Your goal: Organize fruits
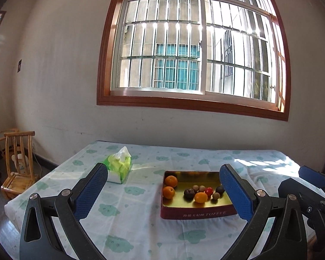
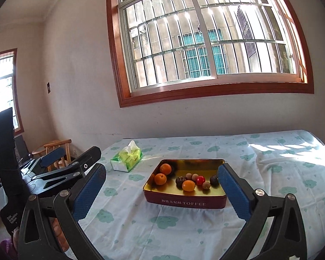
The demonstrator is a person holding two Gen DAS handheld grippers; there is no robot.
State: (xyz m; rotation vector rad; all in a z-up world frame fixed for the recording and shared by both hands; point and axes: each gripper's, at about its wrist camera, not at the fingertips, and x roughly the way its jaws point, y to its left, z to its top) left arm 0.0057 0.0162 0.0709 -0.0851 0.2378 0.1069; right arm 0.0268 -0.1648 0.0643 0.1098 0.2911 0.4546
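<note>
A dark red toffee tin (image 1: 197, 213) (image 2: 184, 202) with a gold inside stands on the table. It holds two oranges (image 1: 171, 181) (image 2: 165, 169) at its left, a yellow-orange fruit (image 1: 200, 197) (image 2: 188, 185), a red cherry tomato (image 1: 208, 191) (image 2: 200, 180), dark round fruits (image 1: 189, 193) (image 2: 180, 181) and small brown ones (image 1: 215, 195). My left gripper (image 1: 162, 191) is open and empty, held back from the tin. My right gripper (image 2: 162, 191) is open and empty, also short of the tin. Each gripper shows at the edge of the other's view.
A green tissue pack (image 1: 119, 165) (image 2: 127, 158) lies left of the tin. The table wears a pale cloth with green prints (image 1: 130, 216). A wooden chair (image 1: 17, 164) stands at the left by the wall. A barred window is behind.
</note>
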